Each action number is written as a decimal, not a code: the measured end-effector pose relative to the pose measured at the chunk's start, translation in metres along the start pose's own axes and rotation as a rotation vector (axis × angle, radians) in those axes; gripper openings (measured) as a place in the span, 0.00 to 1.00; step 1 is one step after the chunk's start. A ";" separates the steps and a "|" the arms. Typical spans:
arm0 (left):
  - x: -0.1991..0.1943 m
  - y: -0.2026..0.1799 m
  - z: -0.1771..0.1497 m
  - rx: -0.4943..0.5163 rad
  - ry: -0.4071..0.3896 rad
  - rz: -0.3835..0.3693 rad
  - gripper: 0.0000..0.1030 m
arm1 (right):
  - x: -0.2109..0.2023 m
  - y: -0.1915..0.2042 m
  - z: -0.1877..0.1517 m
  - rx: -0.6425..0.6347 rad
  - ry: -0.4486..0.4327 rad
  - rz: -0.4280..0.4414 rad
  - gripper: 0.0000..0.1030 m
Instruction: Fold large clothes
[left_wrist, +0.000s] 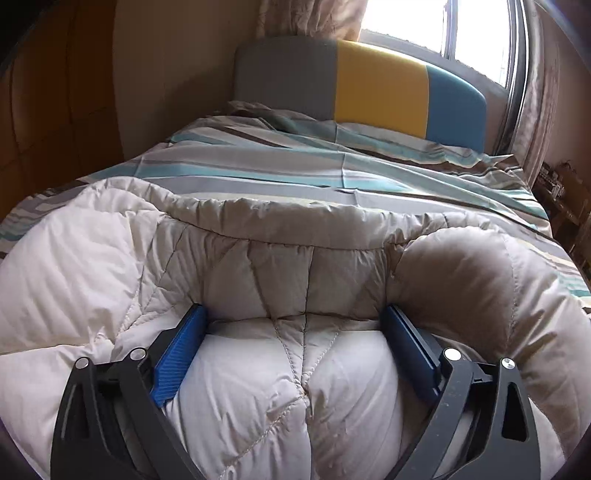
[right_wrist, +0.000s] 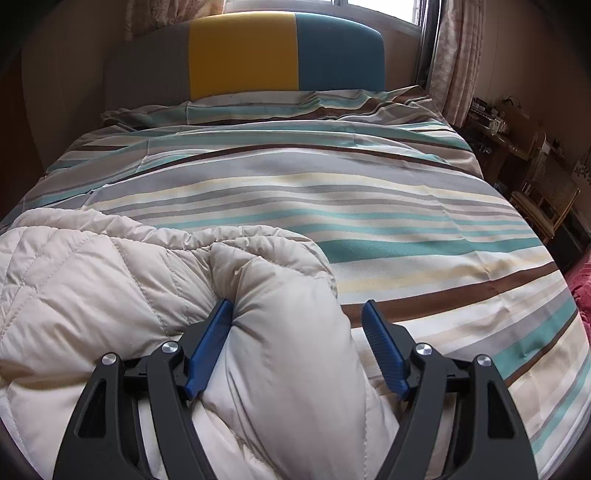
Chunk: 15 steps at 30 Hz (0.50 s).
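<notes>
A cream quilted down coat (left_wrist: 110, 266) lies bunched on the near end of a bed. In the left wrist view my left gripper (left_wrist: 293, 312) stands wide open over it, and a puffy bulge of the coat swells up between the blue pads (left_wrist: 177, 350). In the right wrist view the same coat (right_wrist: 92, 280) fills the lower left. A thick fold of it rises between the fingers of my right gripper (right_wrist: 296, 305). The fold leans on the left pad (right_wrist: 208, 347), while the right pad stands apart from the fabric. That gripper is open too.
The bed's striped cover (right_wrist: 332, 184) runs flat to a grey, yellow and blue headboard (right_wrist: 240, 51) under a bright window (left_wrist: 406, 29). Wooden shelves and a chair (right_wrist: 517, 147) stand along the right side. A brown wardrobe (left_wrist: 55, 110) is at left.
</notes>
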<state>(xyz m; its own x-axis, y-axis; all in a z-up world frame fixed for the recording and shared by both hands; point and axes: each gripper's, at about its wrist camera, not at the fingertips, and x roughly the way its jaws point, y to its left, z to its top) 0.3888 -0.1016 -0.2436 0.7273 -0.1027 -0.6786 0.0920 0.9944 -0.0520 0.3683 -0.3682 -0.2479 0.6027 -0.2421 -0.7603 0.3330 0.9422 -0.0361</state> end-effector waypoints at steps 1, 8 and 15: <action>0.000 0.001 -0.001 -0.002 0.000 -0.001 0.93 | -0.005 0.000 0.001 -0.004 -0.004 0.000 0.75; -0.001 -0.001 -0.002 -0.004 -0.003 0.001 0.93 | -0.089 0.015 0.002 0.019 -0.191 0.070 0.77; -0.008 -0.003 -0.005 0.004 -0.011 0.016 0.93 | -0.085 0.078 0.004 -0.070 -0.156 0.275 0.74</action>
<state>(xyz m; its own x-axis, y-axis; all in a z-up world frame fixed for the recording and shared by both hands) 0.3788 -0.1040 -0.2419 0.7362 -0.0870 -0.6711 0.0830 0.9958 -0.0381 0.3458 -0.2754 -0.1830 0.7688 -0.0035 -0.6395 0.0949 0.9895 0.1087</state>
